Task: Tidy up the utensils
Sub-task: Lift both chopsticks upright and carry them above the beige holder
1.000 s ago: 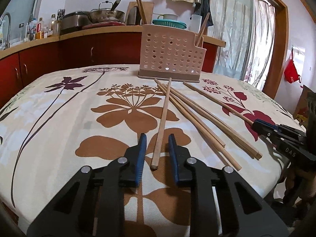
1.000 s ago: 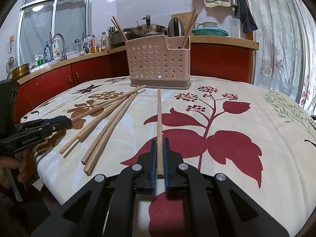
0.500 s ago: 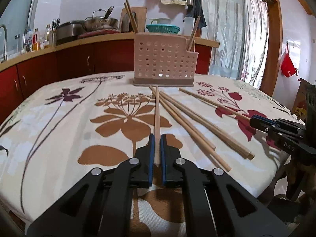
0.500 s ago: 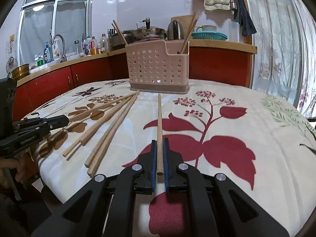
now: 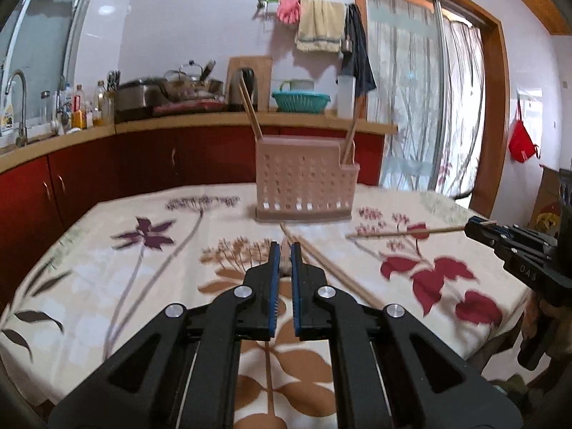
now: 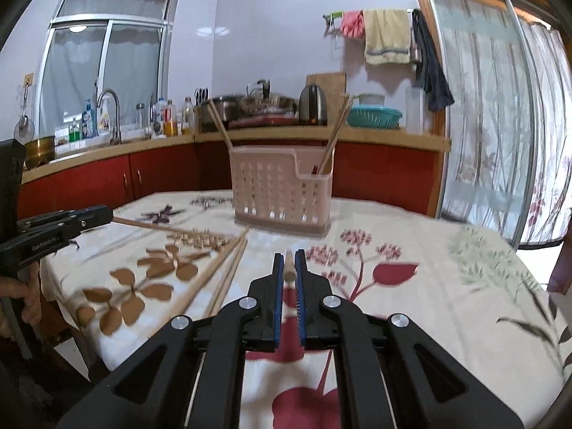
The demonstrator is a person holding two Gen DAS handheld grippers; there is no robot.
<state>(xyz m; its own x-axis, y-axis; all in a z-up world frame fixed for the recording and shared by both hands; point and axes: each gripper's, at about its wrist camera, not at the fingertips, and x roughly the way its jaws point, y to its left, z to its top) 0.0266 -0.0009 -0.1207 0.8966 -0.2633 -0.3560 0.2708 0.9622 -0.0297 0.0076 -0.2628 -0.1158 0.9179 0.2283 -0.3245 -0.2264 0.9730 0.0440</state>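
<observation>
The left gripper point(image 5: 285, 250) and the right gripper point(image 6: 290, 259) each clench one chopstick point(image 5: 286, 266), lifted above the surface point(image 5: 107, 279). Other chopsticks point(image 6: 214, 275) lie mid-surface. The holder point(image 5: 304, 186) stands near the far edge.

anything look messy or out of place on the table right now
Yes: several long wooden chopsticks lie loose across the floral tablecloth rather than standing in the pink perforated plastic utensil holder.

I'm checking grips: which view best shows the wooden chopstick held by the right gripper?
Left wrist view: the wooden chopstick shows side-on along its length, held in the right gripper. Right wrist view shows only its end between the pads.
</observation>
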